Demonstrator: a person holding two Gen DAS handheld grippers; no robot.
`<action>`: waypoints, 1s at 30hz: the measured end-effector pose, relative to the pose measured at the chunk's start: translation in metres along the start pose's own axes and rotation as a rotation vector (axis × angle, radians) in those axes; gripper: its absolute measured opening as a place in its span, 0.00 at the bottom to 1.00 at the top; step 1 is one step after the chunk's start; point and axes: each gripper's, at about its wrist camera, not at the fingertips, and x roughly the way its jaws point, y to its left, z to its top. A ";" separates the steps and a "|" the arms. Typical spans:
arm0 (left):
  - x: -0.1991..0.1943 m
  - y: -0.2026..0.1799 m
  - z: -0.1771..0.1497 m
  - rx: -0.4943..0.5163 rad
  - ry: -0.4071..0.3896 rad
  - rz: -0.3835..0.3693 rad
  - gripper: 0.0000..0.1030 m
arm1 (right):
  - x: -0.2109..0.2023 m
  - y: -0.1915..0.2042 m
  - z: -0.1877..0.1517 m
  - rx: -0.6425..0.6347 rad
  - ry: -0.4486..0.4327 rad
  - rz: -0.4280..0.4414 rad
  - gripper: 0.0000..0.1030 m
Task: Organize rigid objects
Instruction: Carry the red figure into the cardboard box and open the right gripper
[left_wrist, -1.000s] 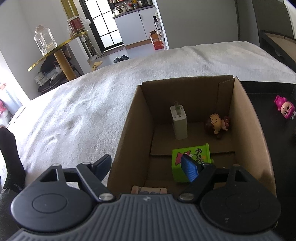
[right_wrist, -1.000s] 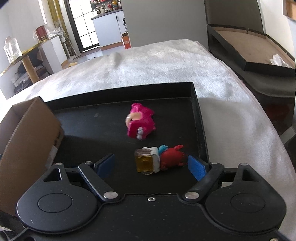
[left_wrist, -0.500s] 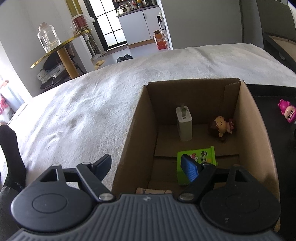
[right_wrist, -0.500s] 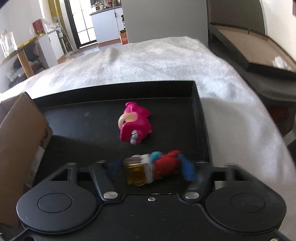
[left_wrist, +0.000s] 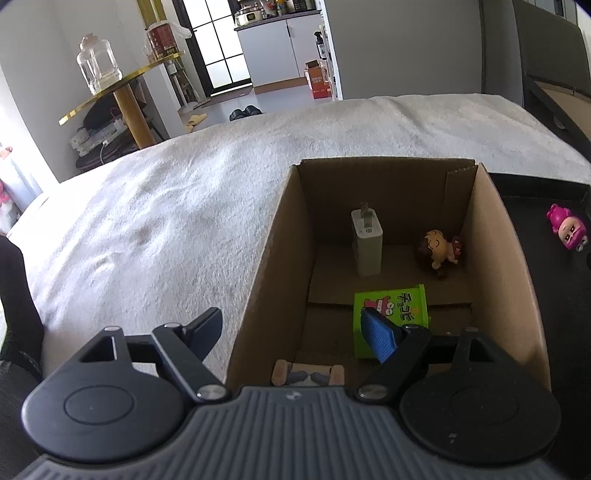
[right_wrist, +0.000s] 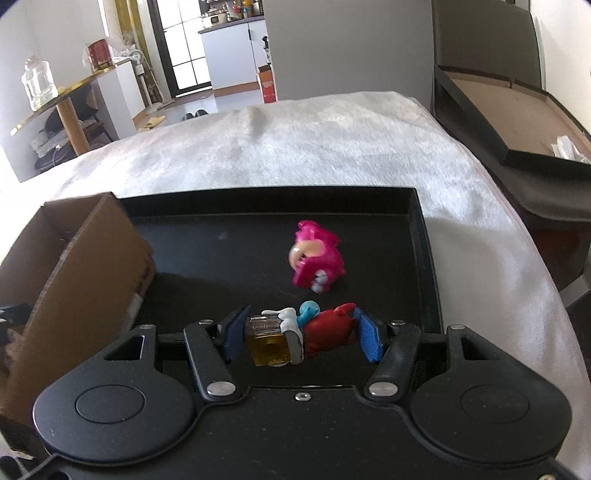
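Observation:
My right gripper (right_wrist: 300, 328) is shut on a small red toy (right_wrist: 328, 328) with a yellow cube base (right_wrist: 267, 345), held just over the black tray (right_wrist: 421, 258). A pink figure (right_wrist: 316, 260) lies on the tray beyond it, also seen in the left wrist view (left_wrist: 567, 230). My left gripper (left_wrist: 291, 321) is open and straddles the near left wall of the cardboard box (left_wrist: 491, 240). Its right finger hangs over a green carton (left_wrist: 402, 299). Also in the box are a white charger (left_wrist: 366, 243) and a small doll (left_wrist: 437, 251).
The box and tray sit side by side on a white blanket (left_wrist: 166, 229). A small flat item (left_wrist: 308, 374) lies at the box's near end. A dark open case (right_wrist: 517, 110) stands to the right. A gold side table with a glass jar (left_wrist: 98, 70) stands at far left.
My right gripper's fingers closed onto the red and yellow toy and raised it a little off the tray. The left gripper stayed open over the box.

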 end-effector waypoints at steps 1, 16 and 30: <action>0.000 0.001 0.000 -0.008 0.001 -0.005 0.79 | -0.003 0.004 0.001 -0.005 -0.004 0.005 0.57; -0.003 0.016 -0.002 -0.051 -0.009 -0.045 0.79 | -0.029 0.053 0.022 -0.083 -0.051 0.059 0.58; -0.003 0.029 -0.005 -0.088 -0.025 -0.076 0.79 | -0.043 0.101 0.042 -0.153 -0.098 0.125 0.58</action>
